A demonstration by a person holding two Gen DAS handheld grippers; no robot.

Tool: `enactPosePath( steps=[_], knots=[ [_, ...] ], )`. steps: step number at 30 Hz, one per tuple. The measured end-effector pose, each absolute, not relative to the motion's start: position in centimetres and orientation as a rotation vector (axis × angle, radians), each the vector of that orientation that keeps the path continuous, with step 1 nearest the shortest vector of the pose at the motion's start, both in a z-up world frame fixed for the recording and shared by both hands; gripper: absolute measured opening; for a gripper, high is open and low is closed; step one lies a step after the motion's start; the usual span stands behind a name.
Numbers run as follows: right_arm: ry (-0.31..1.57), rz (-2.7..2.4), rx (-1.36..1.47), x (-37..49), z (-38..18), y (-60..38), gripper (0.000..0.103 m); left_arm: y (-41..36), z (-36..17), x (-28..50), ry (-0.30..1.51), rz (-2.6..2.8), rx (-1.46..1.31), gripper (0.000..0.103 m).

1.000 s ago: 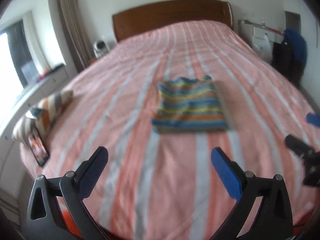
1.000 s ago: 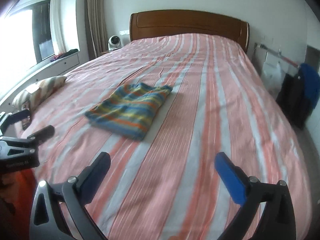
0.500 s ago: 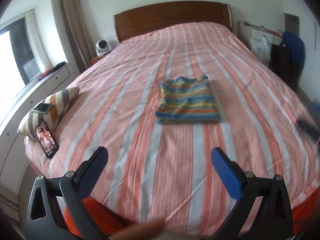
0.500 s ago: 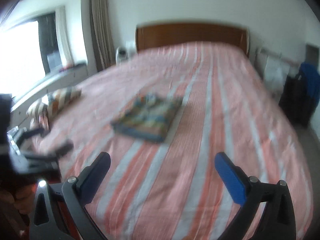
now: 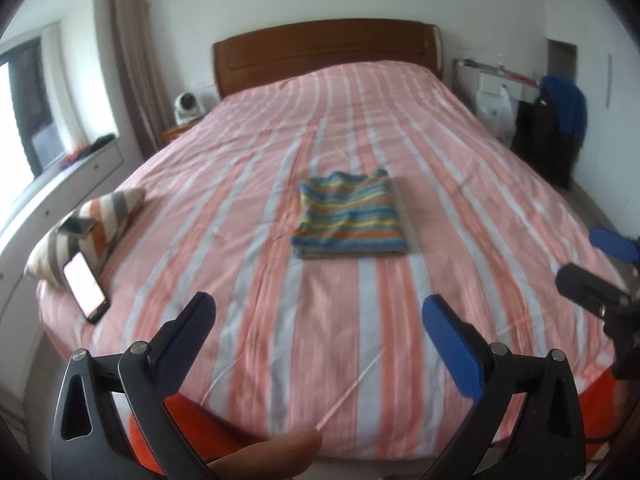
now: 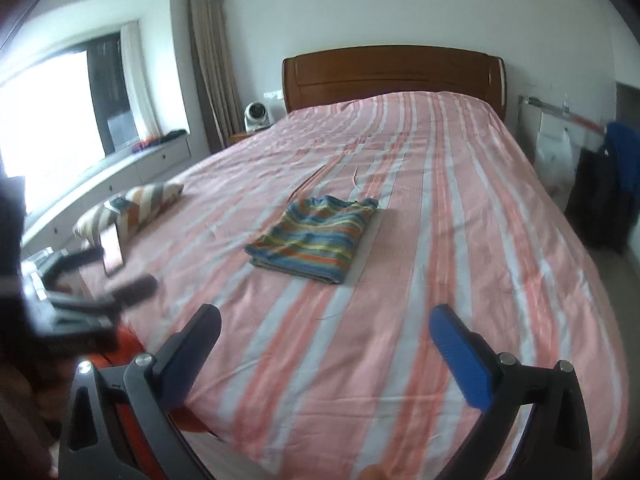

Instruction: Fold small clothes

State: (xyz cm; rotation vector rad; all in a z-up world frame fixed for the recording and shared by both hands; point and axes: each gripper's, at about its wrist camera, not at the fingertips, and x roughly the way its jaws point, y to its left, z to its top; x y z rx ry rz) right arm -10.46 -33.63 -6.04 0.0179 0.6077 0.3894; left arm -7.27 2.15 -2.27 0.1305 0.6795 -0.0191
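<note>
Looking at the bed (image 5: 248, 184) first: striped pink/white cover fills both views, wooden headboard at the far end, and the striped garment (image 5: 349, 216) lies mid-bed, already a flat squarish stack, well apart from both tools. Judging by the look it's light, soft knit, no stiffness, will sag and slide on the cover if dragged, so pinch at an edge or corner through all layers, not the middle. Near edge looks like the thick folded side, layers show there in the right view (image 6: 316, 236); far edge is rumpled, probably collar or hem, can't tell which. Long axis runs roughly toward the headboard, stripes run across it. Striped cushion (image 5: 90, 226) sits at the left bed edge with a phone (image 5: 85, 286) leaning against it, screen lit. Left gripper (image 5: 318, 322) jaws spread wide, holding nothing; right gripper (image 6: 326, 330) same, wide apart, empty, both hovering over the foot of the bed
</note>
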Motion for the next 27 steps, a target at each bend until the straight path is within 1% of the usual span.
enactPosePath(
  steps=[3, 9, 16, 27],
  knots=[
    [0.631, 0.443, -0.013, -10.6, -6.2, -32.8, 0.103, 1.7, -3.0, -7.0, 0.691, -0.032, 0.168, 0.103],
    [0.683, 0.494, -0.041, -10.6, -6.8, -31.1, 0.103, 1.5, -3.4, -7.2, 0.756, -0.004, 0.136, 0.103],
    [0.760, 0.405, -0.071, -9.3, -7.3, -30.7, 0.103, 1.4, -3.5, -7.5, 0.793, 0.004, 0.152, 0.103],
    [0.754, 0.363, -0.113, -9.2, -6.1, -29.7, 0.103, 2.2, -3.1, -6.7, 0.803, 0.056, 0.122, 0.103]
  ],
)
